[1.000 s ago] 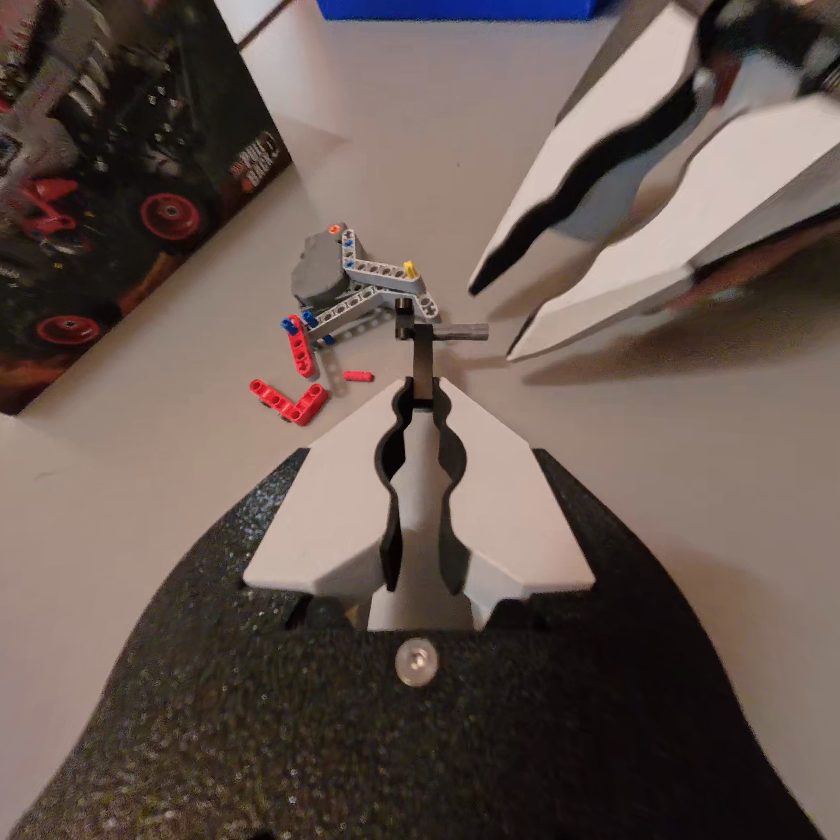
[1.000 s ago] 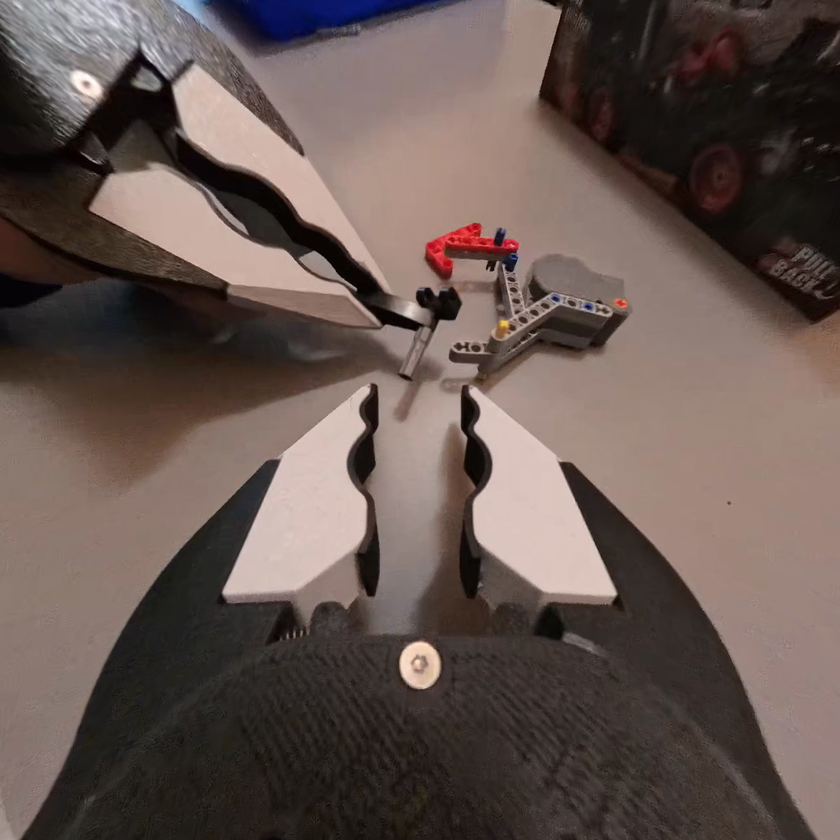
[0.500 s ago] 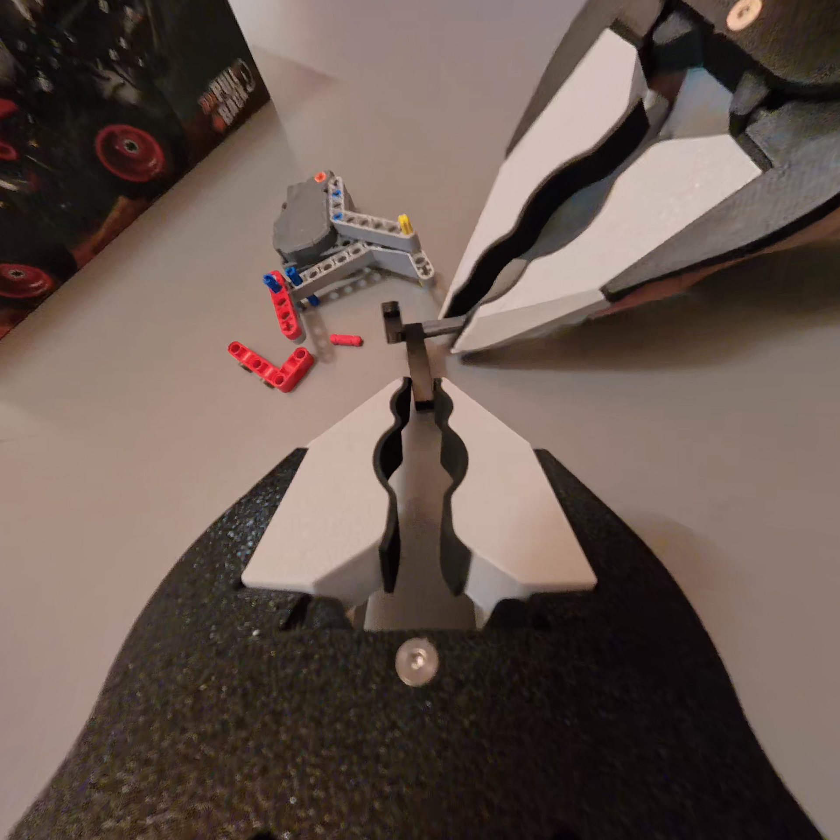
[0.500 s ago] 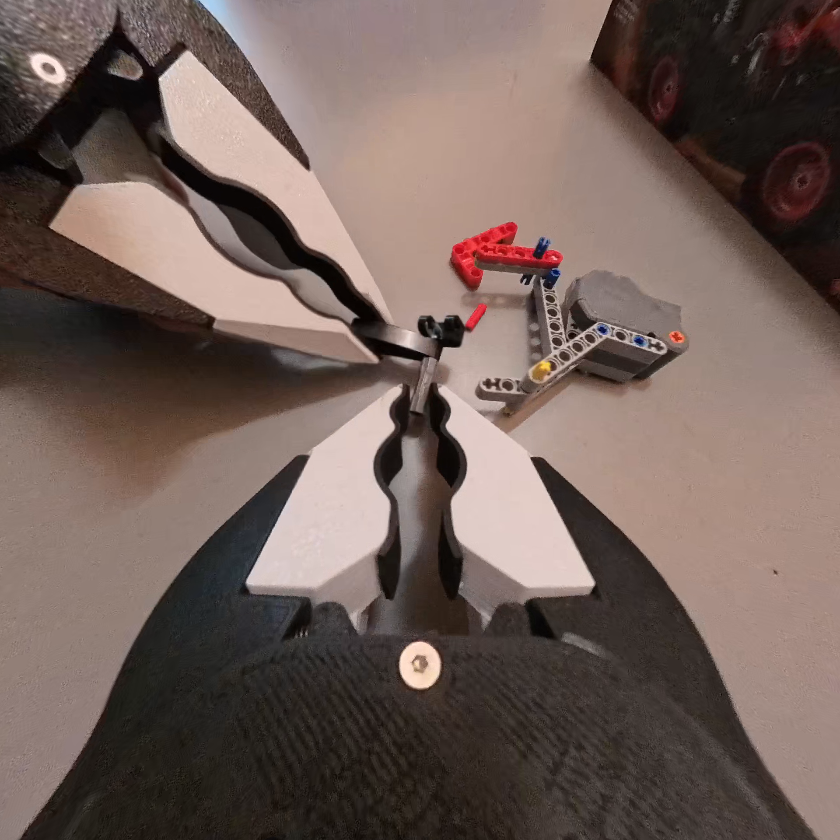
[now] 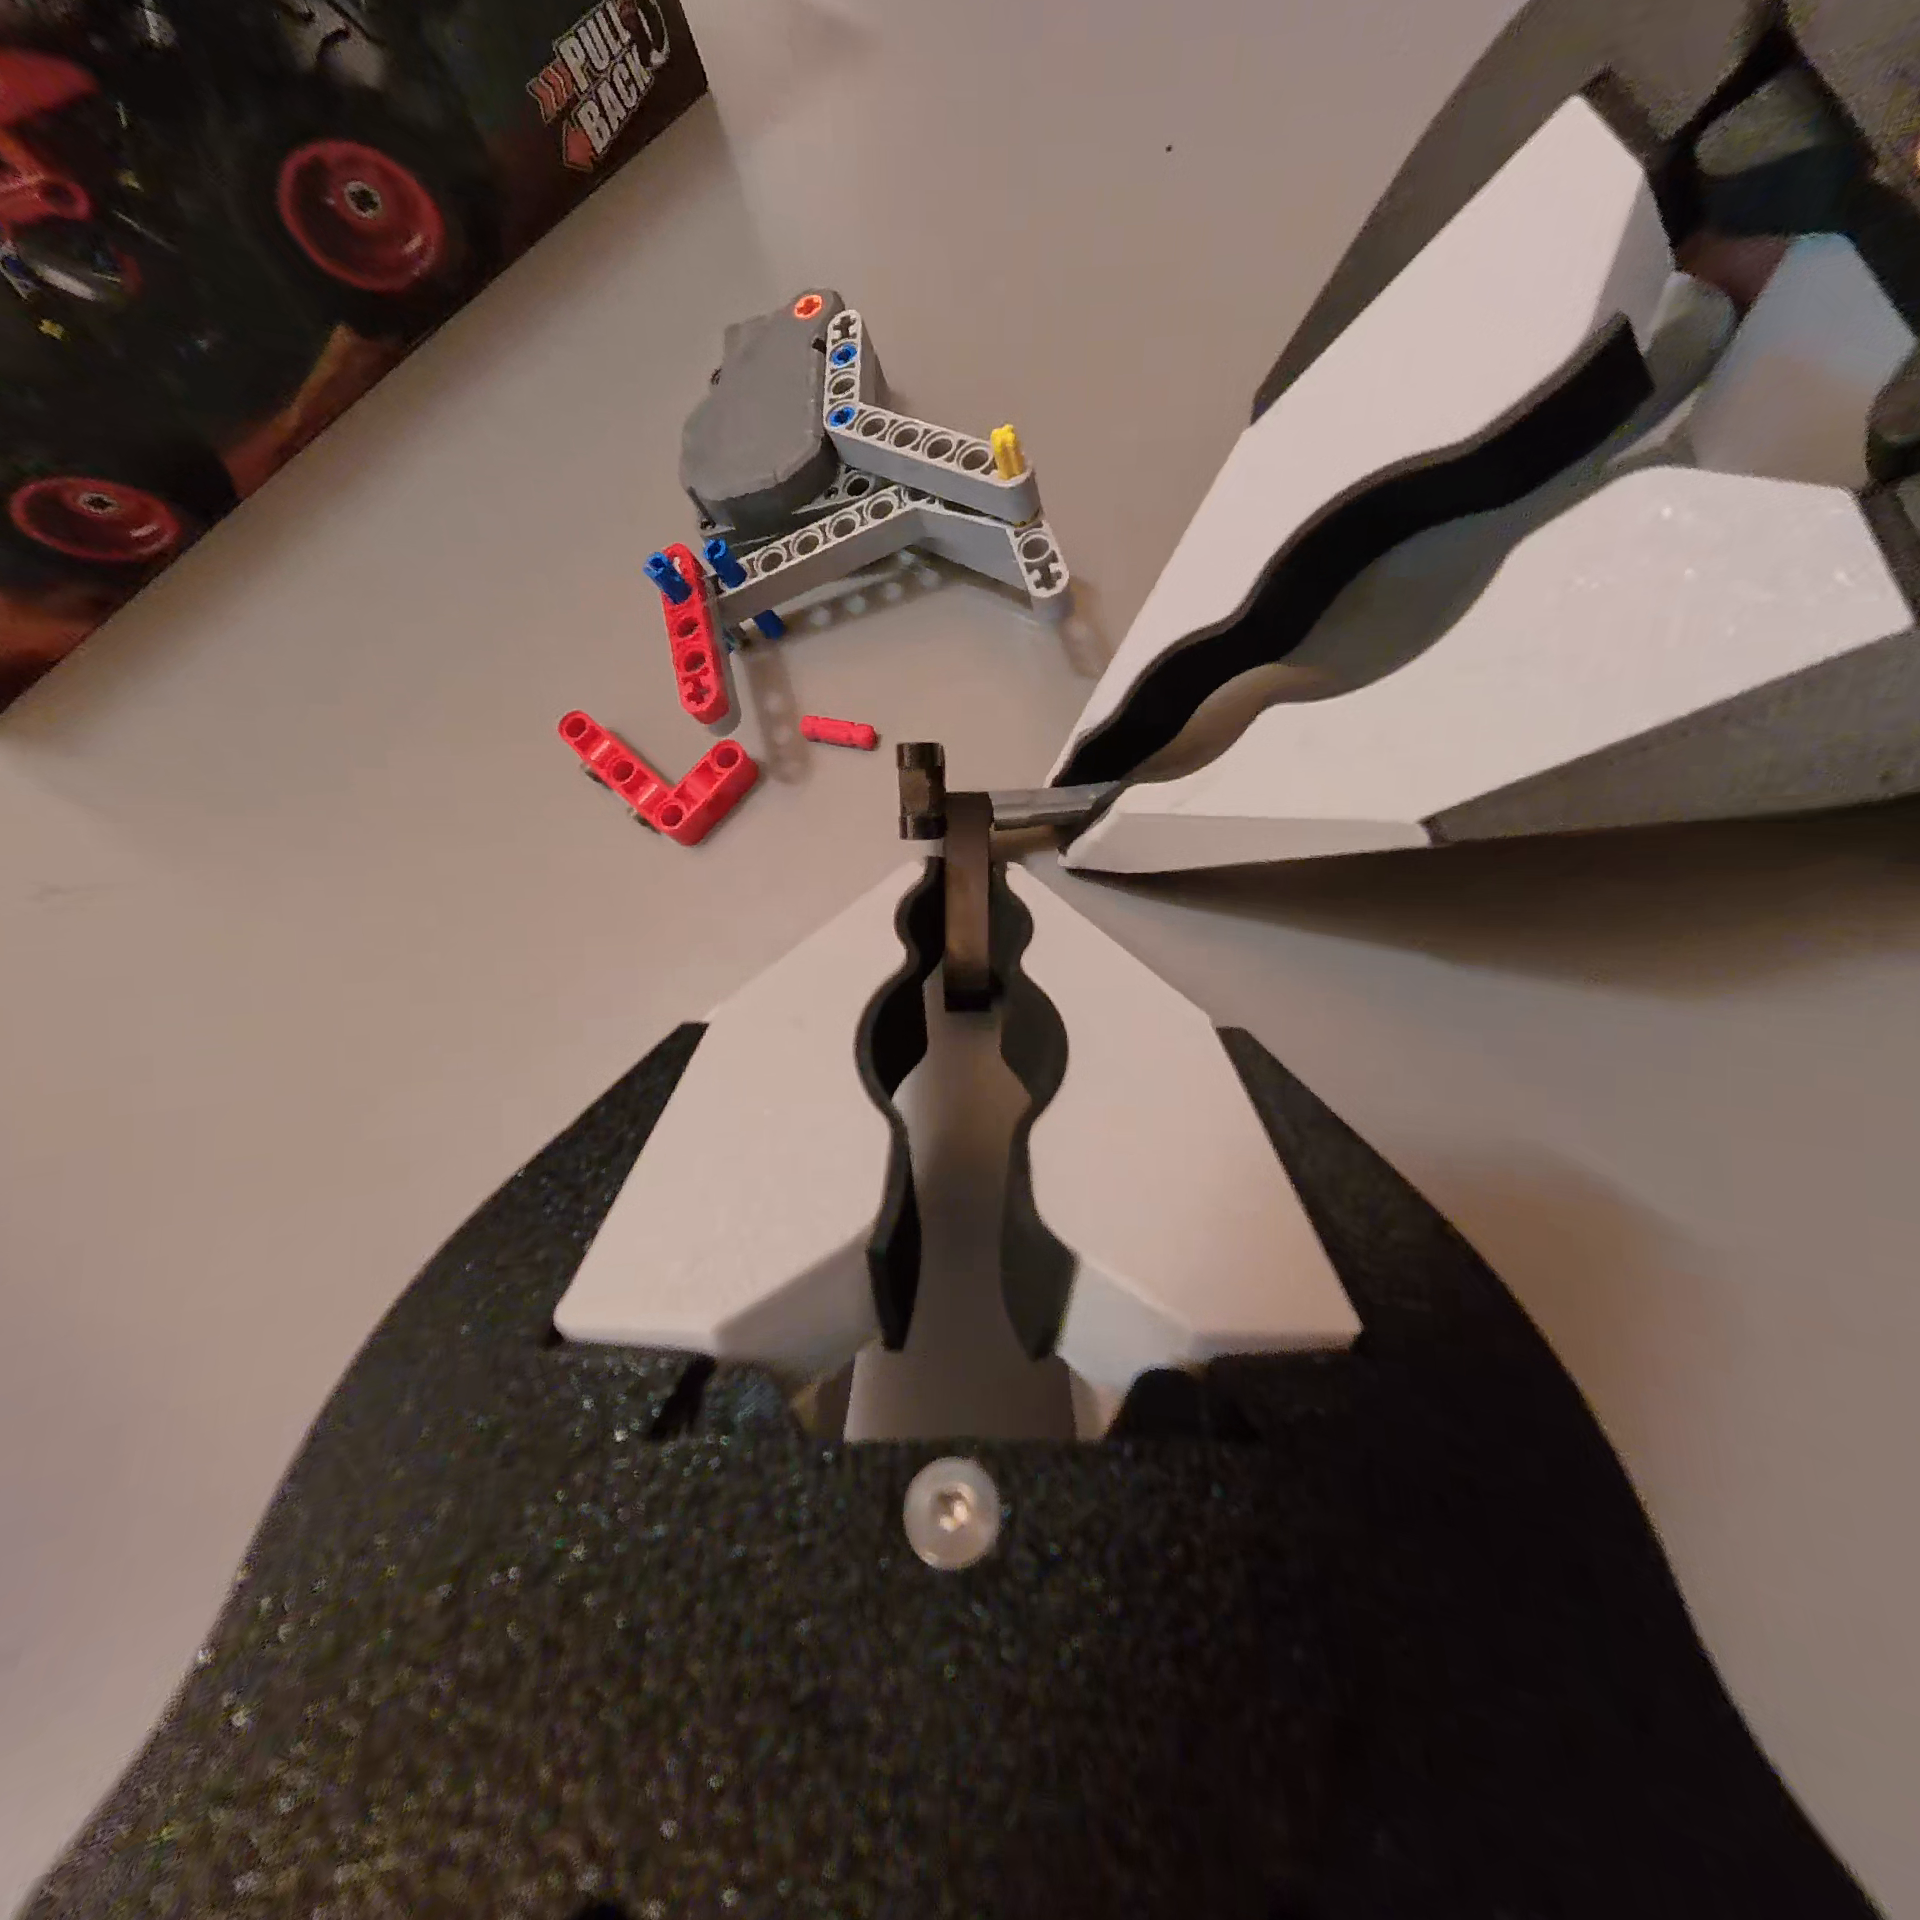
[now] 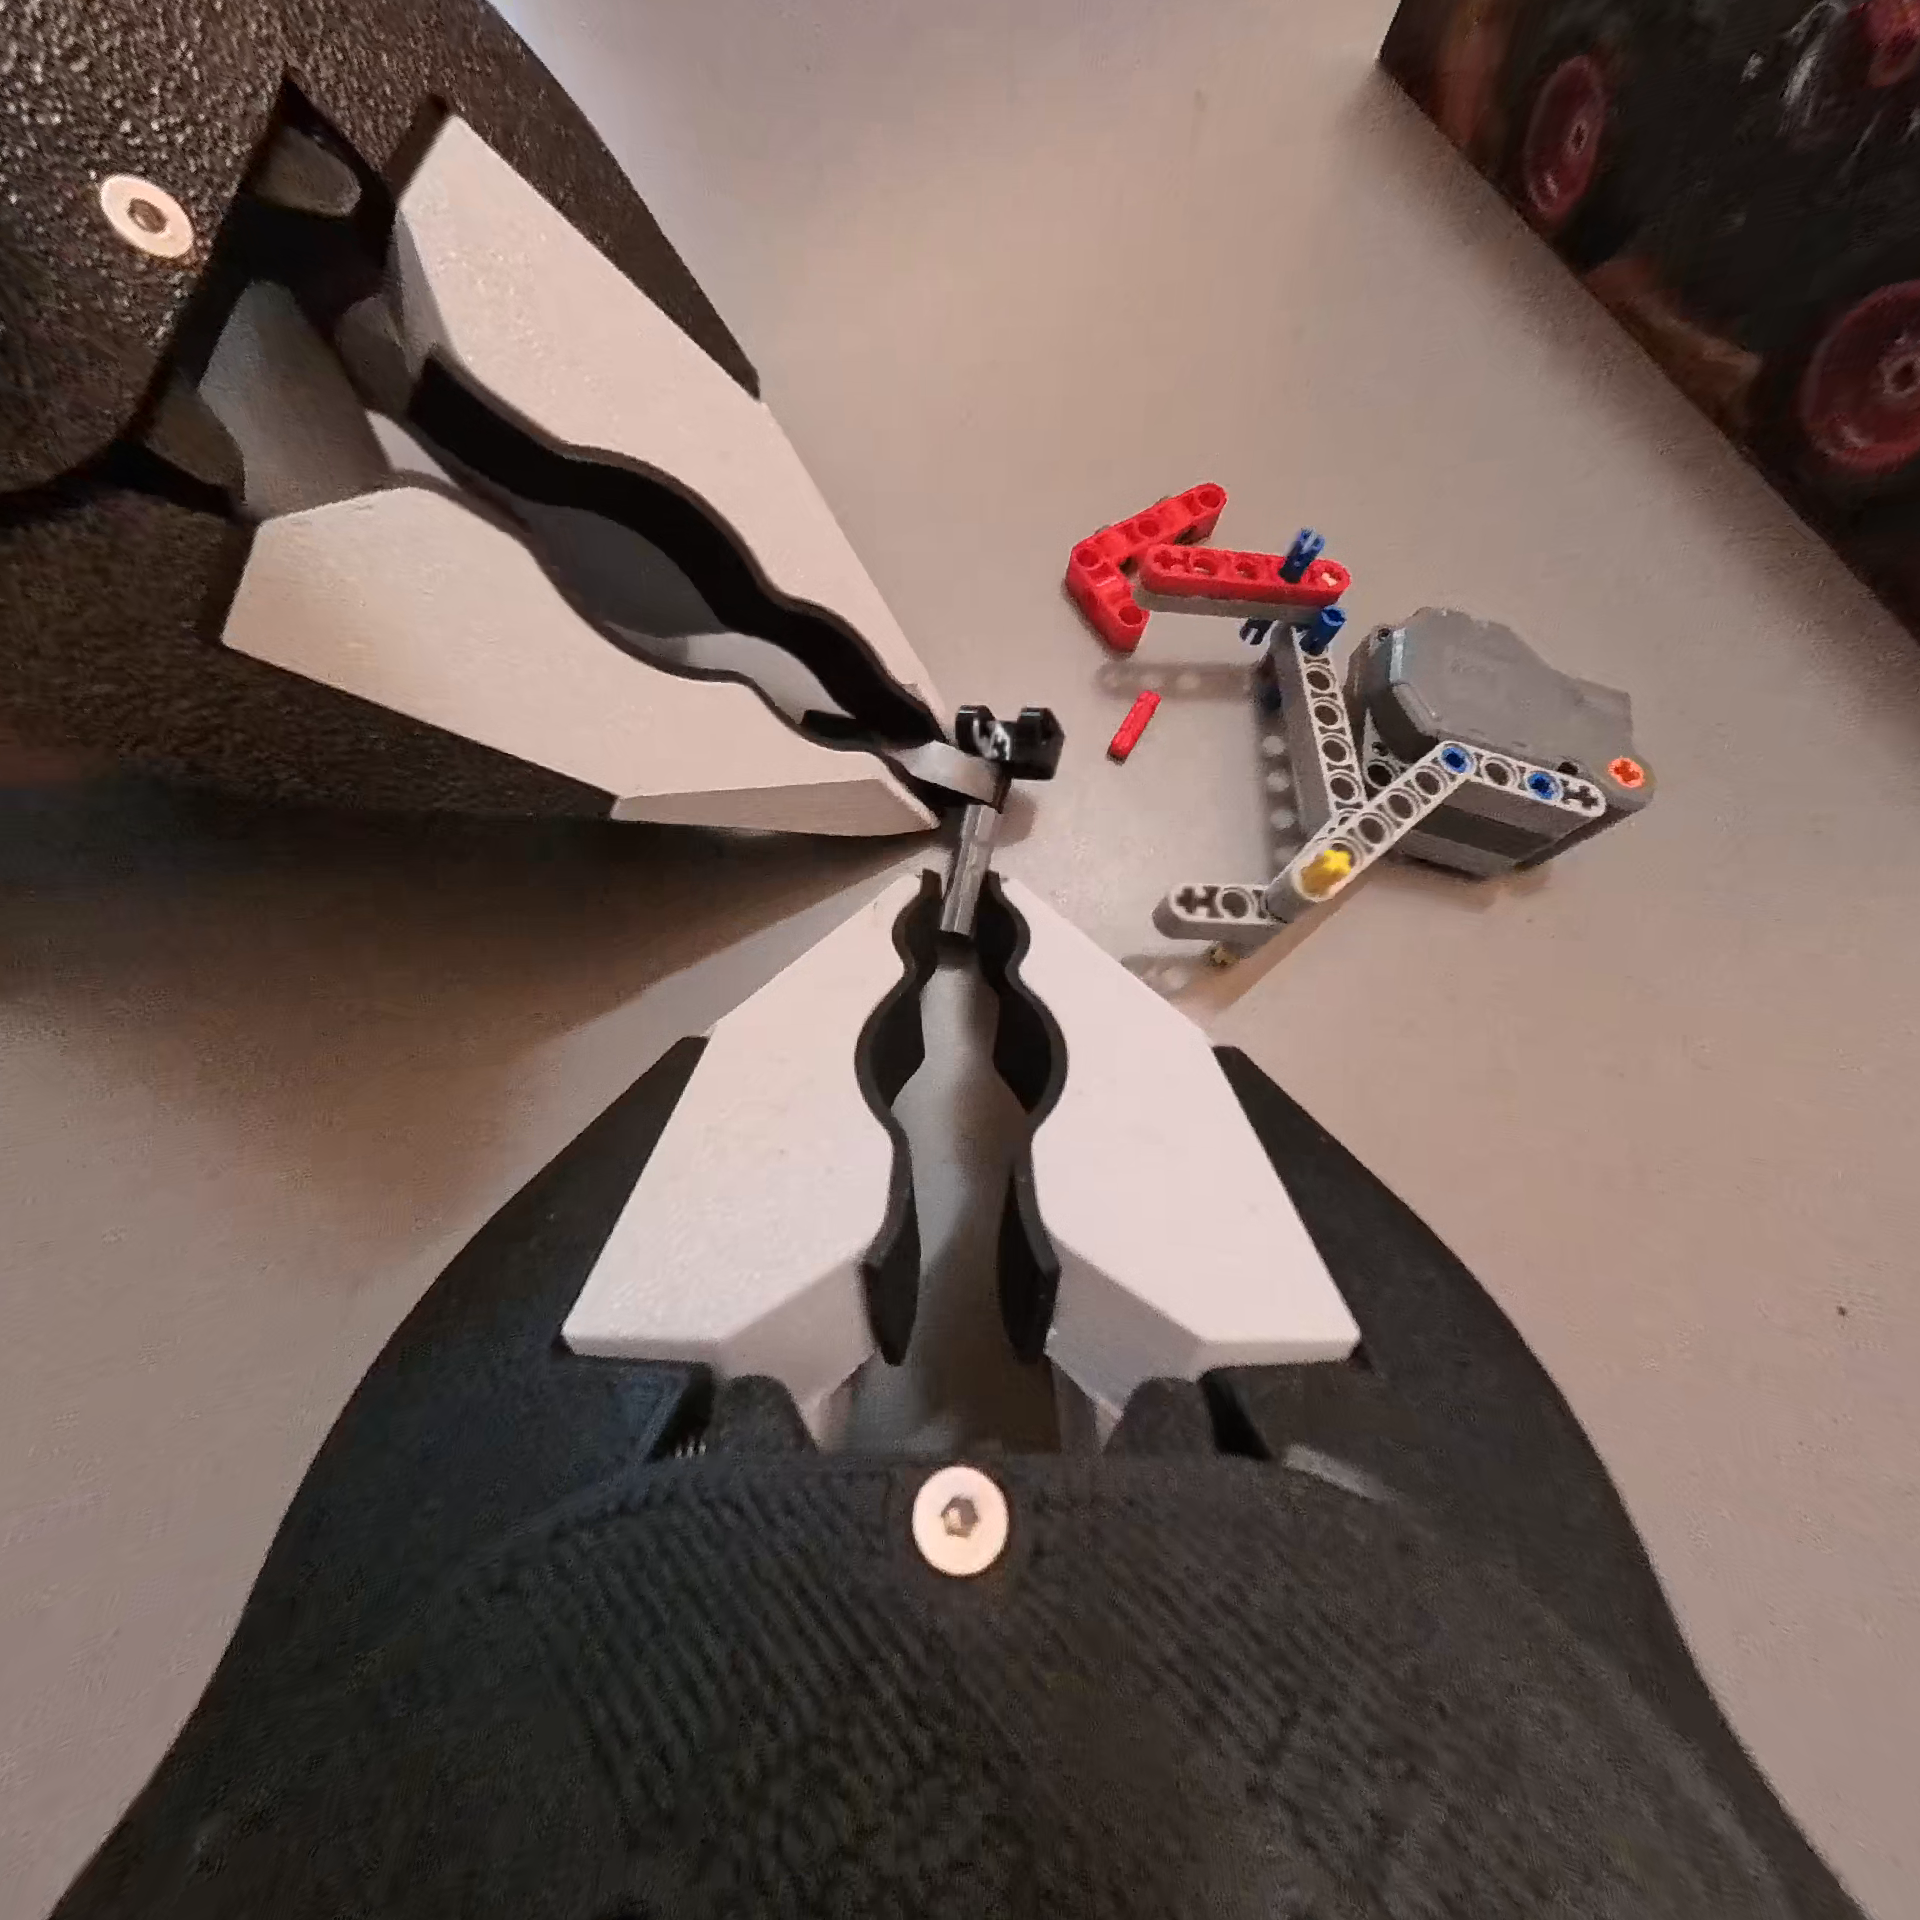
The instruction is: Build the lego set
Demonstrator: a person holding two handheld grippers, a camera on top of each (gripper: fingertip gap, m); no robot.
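Note:
My left gripper (image 5: 961, 883) is shut on a thin black beam (image 5: 966, 935) that carries a black connector (image 5: 920, 792) and a dark grey axle (image 5: 1044, 805) sticking out to the right. My right gripper (image 6: 961, 896) is shut on that axle (image 6: 968, 878); it enters the left wrist view from the right (image 5: 1075, 821). The left gripper shows at upper left in the right wrist view (image 6: 930, 774), with the black connector (image 6: 1013, 738) at its tip. The two grippers meet tip to tip above the table.
On the table beyond lie a grey motor block with grey beams, blue pins and a yellow pin (image 5: 790, 436) (image 6: 1486, 727), a red L-beam (image 5: 665, 790) (image 6: 1112, 582), a straight red beam (image 5: 694, 644), a small red pin (image 5: 837, 730) and the dark set box (image 5: 260, 208) (image 6: 1714, 208). The grippers are tip to tip, or close to it.
My right gripper was open beside the axle one second ago; it has moved in and shut on it. The left gripper keeps its hold on the black beam.

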